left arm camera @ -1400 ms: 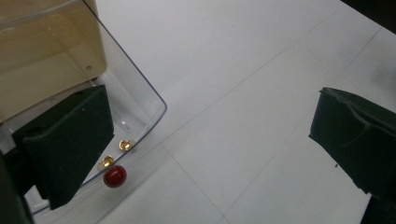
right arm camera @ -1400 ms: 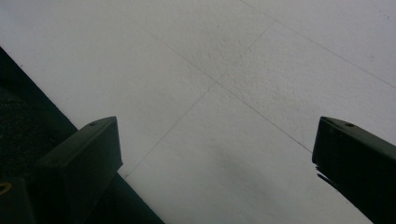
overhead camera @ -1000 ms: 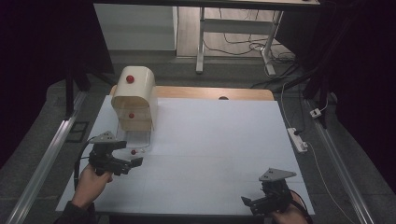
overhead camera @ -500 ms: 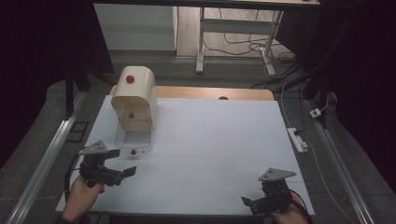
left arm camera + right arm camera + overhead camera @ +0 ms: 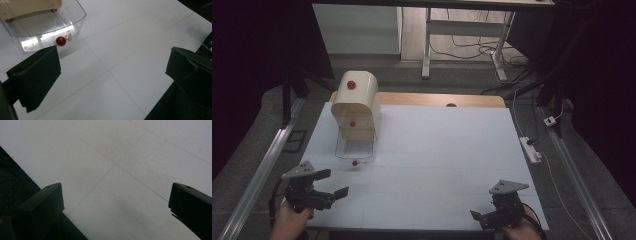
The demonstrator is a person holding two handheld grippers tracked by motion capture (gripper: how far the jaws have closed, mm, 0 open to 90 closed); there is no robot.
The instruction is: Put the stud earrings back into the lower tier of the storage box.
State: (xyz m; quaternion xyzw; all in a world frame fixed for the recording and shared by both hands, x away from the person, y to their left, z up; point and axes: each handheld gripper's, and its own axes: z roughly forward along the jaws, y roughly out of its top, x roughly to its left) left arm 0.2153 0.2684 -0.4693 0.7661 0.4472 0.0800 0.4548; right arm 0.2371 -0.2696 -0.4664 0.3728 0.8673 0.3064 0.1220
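Observation:
A cream box with a rounded top [image 5: 356,100] stands at the table's back left, with a red knob [image 5: 351,84] on its top. Its clear plastic drawer [image 5: 354,149] is pulled out toward me and carries a small red knob [image 5: 355,162] on its front. In the left gripper view the clear drawer [image 5: 50,25] and its red knob [image 5: 60,41] lie just beyond the left jaw. My left gripper [image 5: 334,183] hovers open near the front left edge, apart from the drawer, nothing between its jaws [image 5: 112,75]. My right gripper [image 5: 484,216] rests open at the front right over bare table [image 5: 112,207].
The white table [image 5: 437,150] has a wooden strip [image 5: 437,99] along its back edge. A metal rail [image 5: 257,175] runs along the left side. On the floor at right lies a white power strip [image 5: 530,149]. Desk legs and cables stand behind the table.
My left gripper has drawn back from the drawer's front toward the table's near left edge, still open. The drawer stays pulled out. The right gripper has not moved.

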